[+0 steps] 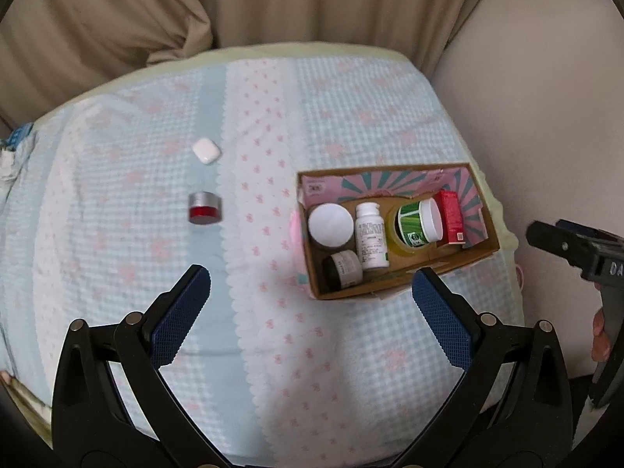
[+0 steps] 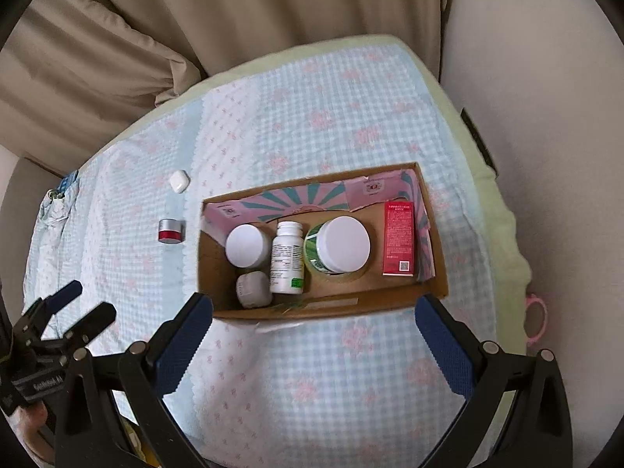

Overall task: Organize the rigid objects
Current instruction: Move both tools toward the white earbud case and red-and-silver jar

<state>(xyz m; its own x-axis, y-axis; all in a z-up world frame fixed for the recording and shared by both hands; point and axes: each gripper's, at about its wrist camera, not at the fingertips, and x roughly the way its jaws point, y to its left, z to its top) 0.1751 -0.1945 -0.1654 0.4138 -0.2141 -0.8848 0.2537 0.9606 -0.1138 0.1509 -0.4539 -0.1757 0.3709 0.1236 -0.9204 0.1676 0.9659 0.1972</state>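
Cardboard box (image 2: 429, 284) sits toward the right edge of the bed (image 1: 351, 117), already holding a white-lidded jar (image 2: 246, 245), a white pill bottle (image 2: 288, 259), a green-labelled tub (image 2: 340, 247) lying on a roll of tape, a small grey jar (image 2: 253, 289) and a red carton (image 2: 398, 238). Two things lie loose on the cover to the box's left, well apart from it: a red jar with a silver lid (image 1: 205, 208) and, just beyond it, a white earbud case (image 1: 206, 150).

Left tool (image 1: 308, 312) hangs above the near part of the bed with its jaws spread wide and nothing between them; right tool (image 2: 312, 331) hovers at the box's near wall, likewise wide apart and empty.

Judging by the layout, the step in hand is fetching the red jar with the left tool, which is nearer. It would pay to come down over the jar squarely, pads on opposite sides of the round wall below the lid, and close gently (the soft bedding may let it tip or sink). Free floor shows in the box between the grey jar and the carton.

A blue-checked quilted cover with pink bows and a scalloped white strip dresses the bed; beige curtains (image 2: 117, 58) hang behind, and a pale wall stands at right.
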